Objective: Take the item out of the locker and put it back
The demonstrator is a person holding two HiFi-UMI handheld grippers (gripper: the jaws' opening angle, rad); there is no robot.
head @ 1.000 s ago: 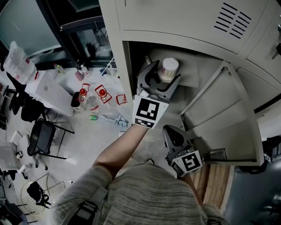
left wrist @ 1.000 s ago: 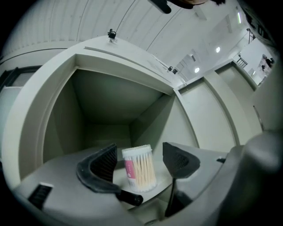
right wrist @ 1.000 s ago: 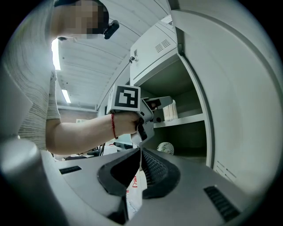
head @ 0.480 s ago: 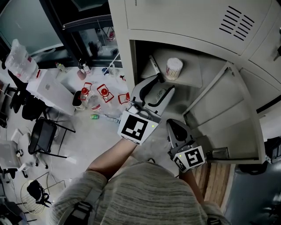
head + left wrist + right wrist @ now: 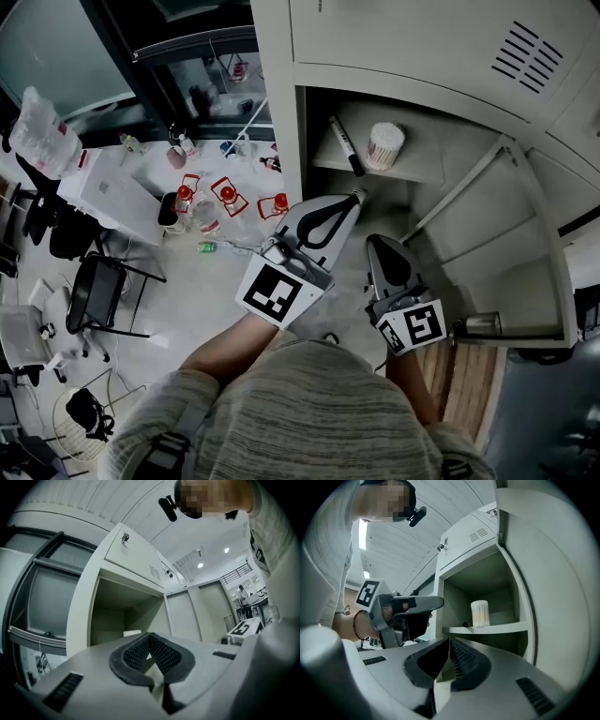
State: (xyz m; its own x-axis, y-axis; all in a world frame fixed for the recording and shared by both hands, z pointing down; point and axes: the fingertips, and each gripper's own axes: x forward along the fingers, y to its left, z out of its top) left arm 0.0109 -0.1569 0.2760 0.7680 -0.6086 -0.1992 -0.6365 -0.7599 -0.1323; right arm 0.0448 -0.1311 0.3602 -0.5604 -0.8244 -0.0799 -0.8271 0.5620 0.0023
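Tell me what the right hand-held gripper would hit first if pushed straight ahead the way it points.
Probably the front edge of the pale metal shelf in the open grey metal locker: the shut right hand-held gripper aims into the opening near it. Depth is unclear; it might pass beneath instead.

Head view: aimed steeply down from overhead, the open locker (image 5: 394, 37) looked into.
Left gripper view: tilted slightly up, close before the locker opening.
Right gripper view: held level, close, the shelf (image 5: 487, 629) faced.
Shared: locker interior, covered by all three.
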